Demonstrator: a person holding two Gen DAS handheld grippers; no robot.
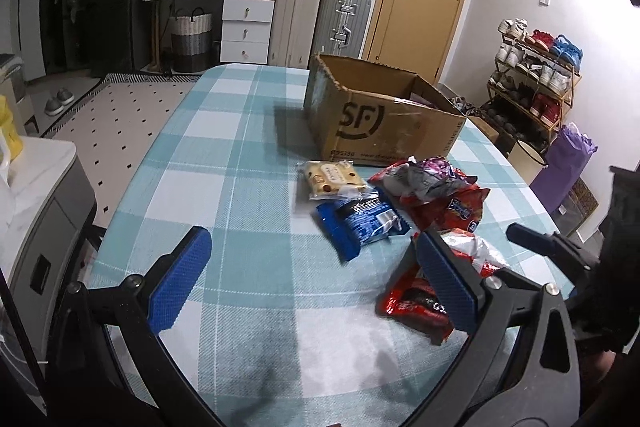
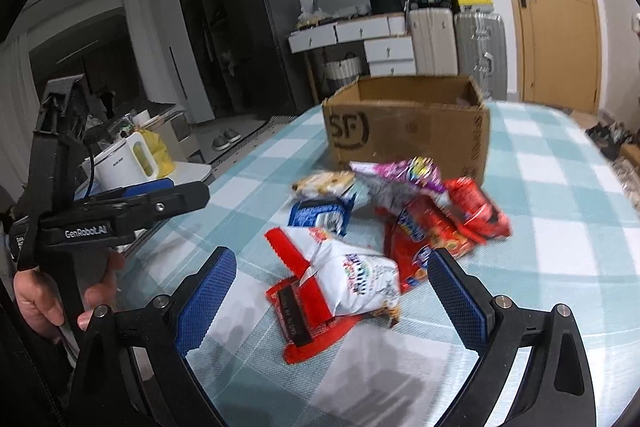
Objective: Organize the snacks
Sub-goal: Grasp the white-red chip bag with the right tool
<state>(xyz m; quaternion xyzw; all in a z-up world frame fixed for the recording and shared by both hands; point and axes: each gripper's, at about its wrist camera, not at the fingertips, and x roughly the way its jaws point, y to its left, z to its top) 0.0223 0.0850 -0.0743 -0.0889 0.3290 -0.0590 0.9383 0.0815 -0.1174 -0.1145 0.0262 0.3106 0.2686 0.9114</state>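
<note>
The table (image 1: 224, 163) w/ the teal check cloth is carrying everything. The cardboard box (image 1: 372, 123) is sitting toward the far side, top open, something purple showing inside but too hidden to name. The snacks are lying in a loose pile just in front of the box, partly overlapping.

Largest pkt: the white-and-red bag (image 2: 344, 283), nearest the grippers. The right gripper (image 2: 336, 295) is hanging over it, jaws spread wide, nothing held, the bag lying roughly btwn the pads. Behind it the red bag (image 2: 424, 235) and the purple-silver bag (image 2: 404, 175) are stacked on each other. Smaller: the blue packet (image 1: 356, 223), then the biscuit packet (image 1: 332, 179), touching each other.

The left gripper (image 1: 312, 275) is also gaping open, empty, over bare cloth beside the pile.

Probably the step is a first pick, right side. To do it well: go for the white-and-red bag, since it's free on top. Close across the puffy middle, not the flat crimped edge, which would likely slip. Squeeze lightly, contents prob. crushable. Lift clear of the box wall before releasing.
</note>
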